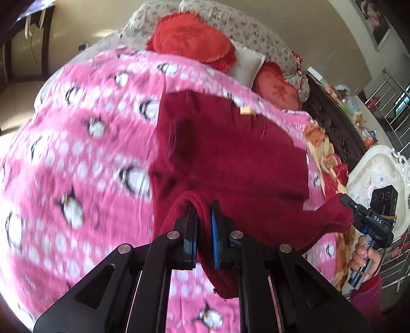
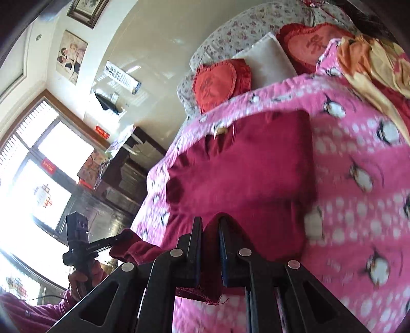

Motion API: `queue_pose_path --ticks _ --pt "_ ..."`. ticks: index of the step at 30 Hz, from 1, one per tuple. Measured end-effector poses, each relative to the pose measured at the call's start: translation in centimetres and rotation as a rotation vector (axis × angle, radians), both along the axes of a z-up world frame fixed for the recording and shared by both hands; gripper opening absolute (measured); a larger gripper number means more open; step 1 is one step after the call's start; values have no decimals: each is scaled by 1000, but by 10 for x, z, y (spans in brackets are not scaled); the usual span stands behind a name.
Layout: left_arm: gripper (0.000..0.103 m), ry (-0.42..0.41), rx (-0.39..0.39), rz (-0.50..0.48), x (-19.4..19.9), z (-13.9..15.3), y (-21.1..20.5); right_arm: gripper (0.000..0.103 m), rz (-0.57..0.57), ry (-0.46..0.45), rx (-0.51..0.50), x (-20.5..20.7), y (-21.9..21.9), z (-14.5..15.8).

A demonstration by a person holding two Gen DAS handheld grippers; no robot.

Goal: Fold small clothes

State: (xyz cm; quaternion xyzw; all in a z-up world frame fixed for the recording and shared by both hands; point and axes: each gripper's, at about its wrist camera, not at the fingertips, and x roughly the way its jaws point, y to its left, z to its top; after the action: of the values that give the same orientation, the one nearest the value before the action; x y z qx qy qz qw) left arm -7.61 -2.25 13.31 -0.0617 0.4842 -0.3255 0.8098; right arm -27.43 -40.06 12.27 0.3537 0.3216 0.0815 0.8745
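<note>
A dark red knit garment point(image 1: 230, 148) lies spread on a pink penguin-print blanket point(image 1: 77, 153) on the bed, with a small tan label near its far edge. My left gripper point(image 1: 203, 217) is shut on the garment's near edge and lifts a fold of it. My right gripper point(image 1: 346, 205) shows at the right, shut on another near corner. In the right wrist view the garment point(image 2: 243, 166) spreads ahead on the blanket point(image 2: 358, 179); my right gripper point(image 2: 210, 228) is shut on its edge, and my left gripper point(image 2: 118, 239) grips the cloth at the left.
Red heart-shaped cushions point(image 1: 189, 38), a white pillow point(image 1: 247, 64) and a floral quilt point(image 1: 243, 23) lie at the bed's head. An orange patterned cloth point(image 1: 325, 153) lies along the right side. A white ornate bed frame point(image 1: 379, 169) and a dark cabinet point(image 2: 123, 179) stand beside the bed.
</note>
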Motion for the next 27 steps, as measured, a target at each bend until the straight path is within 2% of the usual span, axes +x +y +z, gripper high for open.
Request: queue_pose_path --ticks 5,10,14,17,18,19,21,23,26,27 --pt "8 -52 -17 51 62 9 -34 11 -45 -16 -37 57 -37 16" --pt "8 -37 -5 104 123 -3 -65 11 -133 16 -57 114 -78 13" --pt "8 -25 -7 111 146 -13 -79 11 -199 38 -57 153 -109 3" --pt "8 -2 17 69 152 -16 -87 11 -226 63 -53 162 -119 0" --pt "9 0 32 55 153 -15 -90 16 -221 53 -43 160 -119 1" --pt "9 -1 48 43 153 -15 -92 40 -215 45 -50 155 -116 2" --pt "9 4 74 24 156 -15 -96 74 -210 46 -111 150 -105 3" --pt "9 23 78 19 158 -16 -96 74 -175 44 -159 148 -96 0" --pt "10 46 62 21 159 -17 -94 74 -129 103 -253 162 -83 -11" --pt "15 53 51 21 159 -18 -93 74 -115 112 -275 168 -80 -15"
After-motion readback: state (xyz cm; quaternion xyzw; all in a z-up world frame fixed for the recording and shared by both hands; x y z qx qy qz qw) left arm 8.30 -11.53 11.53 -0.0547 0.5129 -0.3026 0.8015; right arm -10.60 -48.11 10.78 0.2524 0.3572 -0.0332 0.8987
